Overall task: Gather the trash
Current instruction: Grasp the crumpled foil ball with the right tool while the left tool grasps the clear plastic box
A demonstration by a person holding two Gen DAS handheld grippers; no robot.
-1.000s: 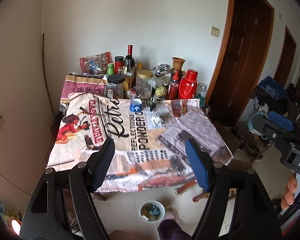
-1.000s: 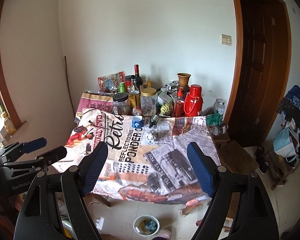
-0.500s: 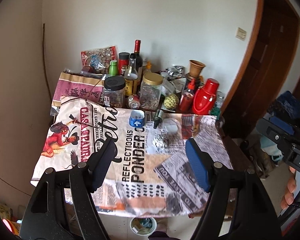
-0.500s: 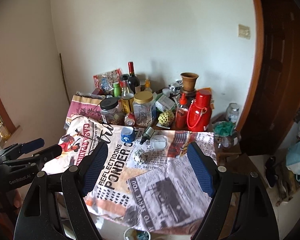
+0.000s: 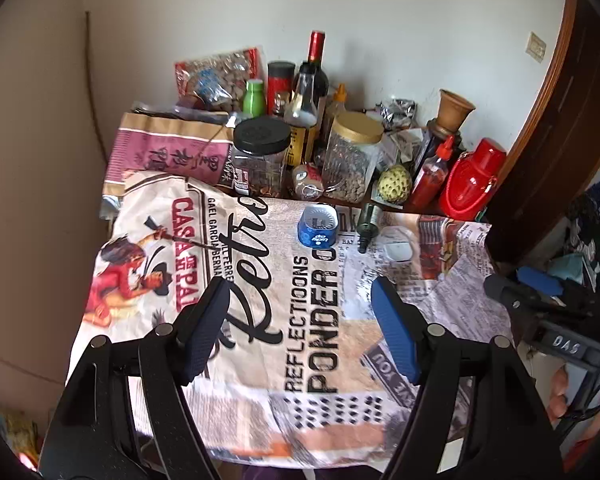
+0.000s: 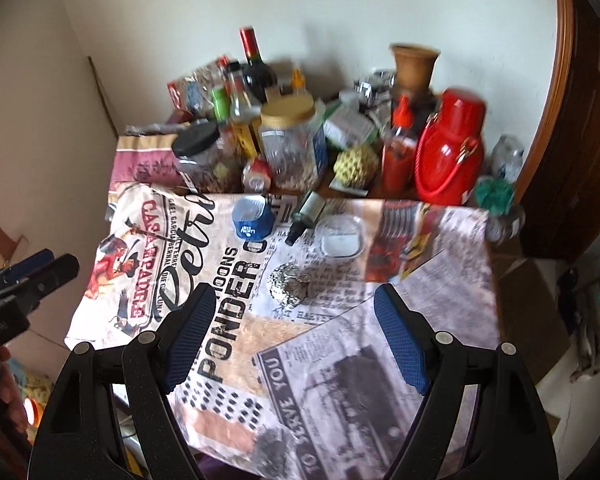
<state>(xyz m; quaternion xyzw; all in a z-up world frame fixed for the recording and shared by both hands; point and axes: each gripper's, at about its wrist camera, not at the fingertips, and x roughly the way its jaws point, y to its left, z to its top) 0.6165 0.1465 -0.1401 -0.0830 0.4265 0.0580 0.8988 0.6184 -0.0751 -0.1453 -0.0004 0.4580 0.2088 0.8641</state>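
Observation:
On the newspaper-print tablecloth lie a blue cup on its side, a small dark bottle on its side, a clear plastic lid or tub and a crumpled foil ball. My left gripper is open and empty above the cloth's near half; its right finger hides the foil. My right gripper is open and empty, just short of the foil ball.
Jars, bottles, a red thermos, snack bags and a clay pot crowd the table's far edge against the wall. A dark wooden door stands at right. Each gripper shows at the other view's side edge.
Both grippers have moved forward and lower over the table; the floor bin has dropped out of view. Both stay open.

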